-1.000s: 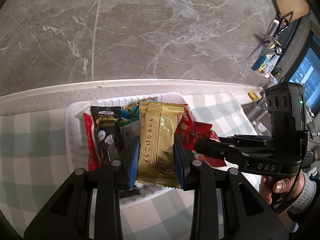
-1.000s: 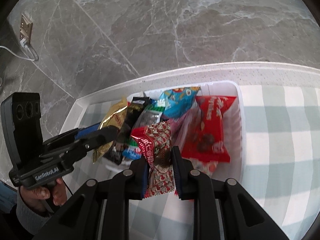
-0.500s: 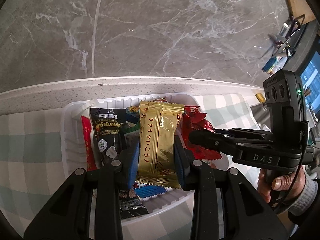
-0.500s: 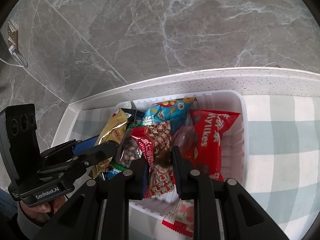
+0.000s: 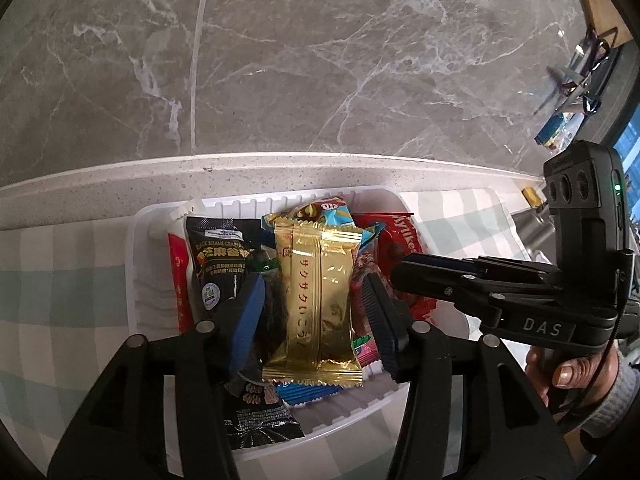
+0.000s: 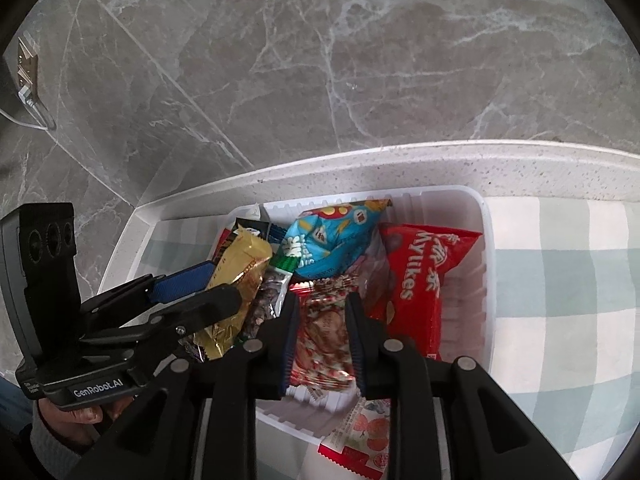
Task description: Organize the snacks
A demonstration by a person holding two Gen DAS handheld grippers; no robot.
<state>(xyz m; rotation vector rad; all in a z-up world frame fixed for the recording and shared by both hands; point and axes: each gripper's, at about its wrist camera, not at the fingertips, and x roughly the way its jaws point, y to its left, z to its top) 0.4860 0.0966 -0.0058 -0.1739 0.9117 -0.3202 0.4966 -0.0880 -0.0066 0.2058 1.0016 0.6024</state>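
A white plastic bin [image 5: 134, 272] [image 6: 486, 280] holds several snack packets. My left gripper [image 5: 312, 312] is open over the bin; a gold wafer packet [image 5: 316, 304] lies between its spread fingers, also seen in the right wrist view [image 6: 236, 280]. My right gripper [image 6: 322, 320] is shut on a red-and-white patterned candy packet [image 6: 326, 332], low inside the bin. A black sesame packet [image 5: 220, 264], a blue packet [image 6: 324, 244] and a red Mylikes bag [image 6: 420, 280] lie in the bin. The right gripper also shows in the left wrist view [image 5: 412, 272].
The bin stands on a green-and-white checked cloth [image 6: 560, 300] by a white speckled counter edge [image 5: 280, 176], with grey marble floor beyond. A strawberry-print packet [image 6: 360, 436] lies on the cloth by the bin's near wall. Clutter sits far right [image 5: 568, 120].
Both grippers moved forward and down over the bin. The left gripper's fingers spread apart and let go of the gold packet. The right gripper lowered the red candy packet into the bin.
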